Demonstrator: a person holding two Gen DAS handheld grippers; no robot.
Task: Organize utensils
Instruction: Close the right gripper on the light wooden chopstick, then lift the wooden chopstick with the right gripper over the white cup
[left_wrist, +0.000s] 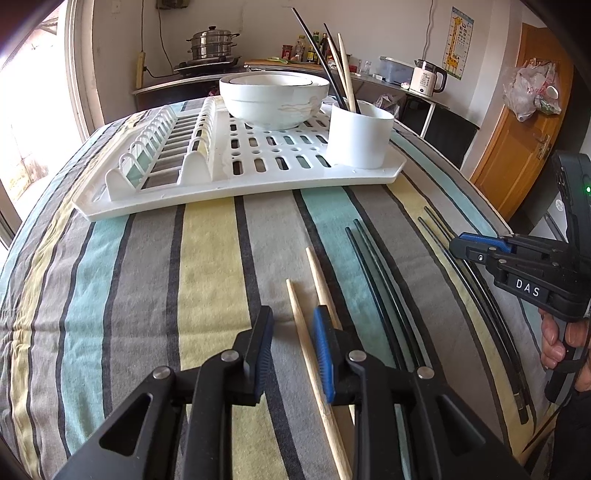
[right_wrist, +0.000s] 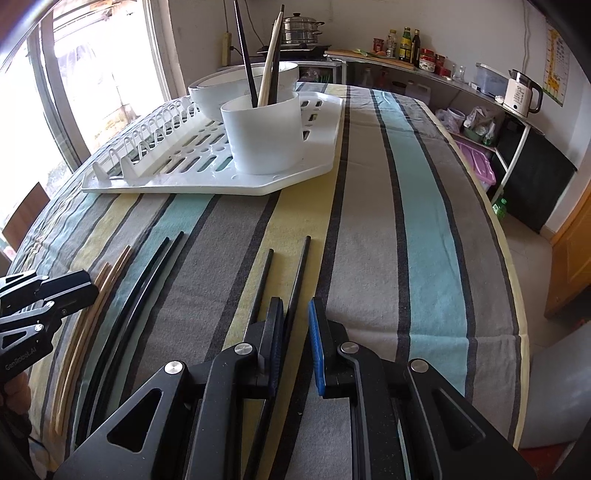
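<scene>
Straddling a wooden chopstick (left_wrist: 301, 332) with the left claw (left_wrist: 291, 332) spread and a black chopstick (right_wrist: 295, 288) with the right claw (right_wrist: 295, 332) spread, we risk pinching neighbouring sticks.

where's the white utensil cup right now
The white utensil cup stands on the dish rack's near right corner, beside the stacked bowls, holding several chopsticks.

You have a tablecloth (left_wrist: 207, 258) striped in grey, yellow, teal and black. Far on it: white rack (left_wrist: 258, 177), white bowl (left_wrist: 273, 99), white cup (left_wrist: 360, 136). Near you: tan chopsticks (left_wrist: 306, 332), black chopsticks (right_wrist: 295, 280). Your gripper pads (right_wrist: 317, 347) are blue.
</scene>
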